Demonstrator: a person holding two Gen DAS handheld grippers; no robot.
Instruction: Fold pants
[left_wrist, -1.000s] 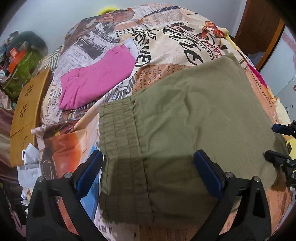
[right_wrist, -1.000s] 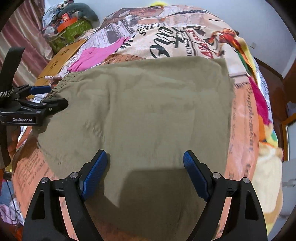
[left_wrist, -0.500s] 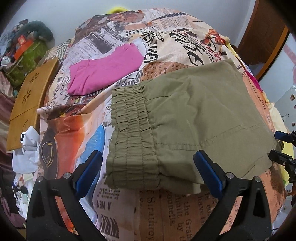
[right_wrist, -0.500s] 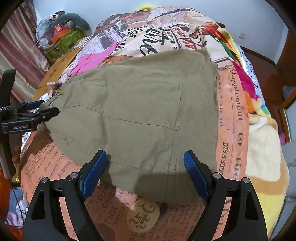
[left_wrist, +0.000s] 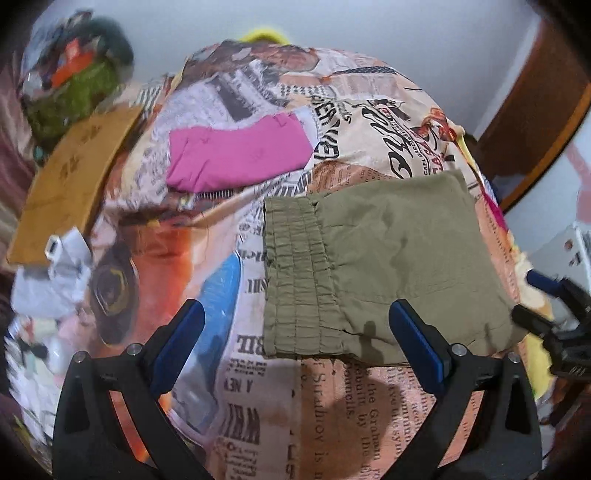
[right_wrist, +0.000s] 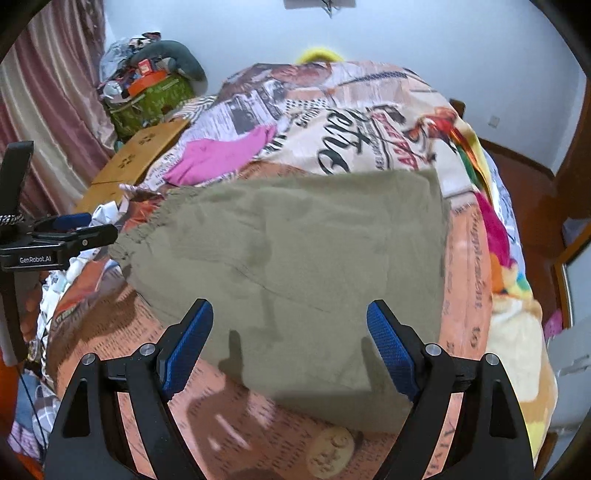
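Pants (left_wrist: 384, 266), olive green, folded into a compact rectangle on the bed (left_wrist: 332, 406), lying centre-right in the left wrist view and filling the middle of the right wrist view, with the elastic waistband (left_wrist: 295, 280) stacked along the left edge of the bundle. Left gripper (left_wrist: 295, 347) low in its own frame, jaws spread wide and empty, blue pads standing apart from the cloth and casting a shadow on the printed bedspread below the bundle's near edge. Right gripper (right_wrist: 291, 354) likewise above the near edge of the pants (right_wrist: 295, 266), jaws wide apart with nothing between them. Folding looks all but finished, judging by the squared outline and doubled layers; possibly a slight lift at the lower right corner, though motion blur makes that hard to confirm. To do this step well: clear both tools straight upward without brushing the top layer, keep the pads off the near hem so nothing drags open, then look along the edges for any misaligned layer. If a corner does stand proud, press it flat with one closed tip rather than regripping. Pink garment (left_wrist: 236, 155) lying folded in the upper middle of the left wrist view, well apart and needing no attention.
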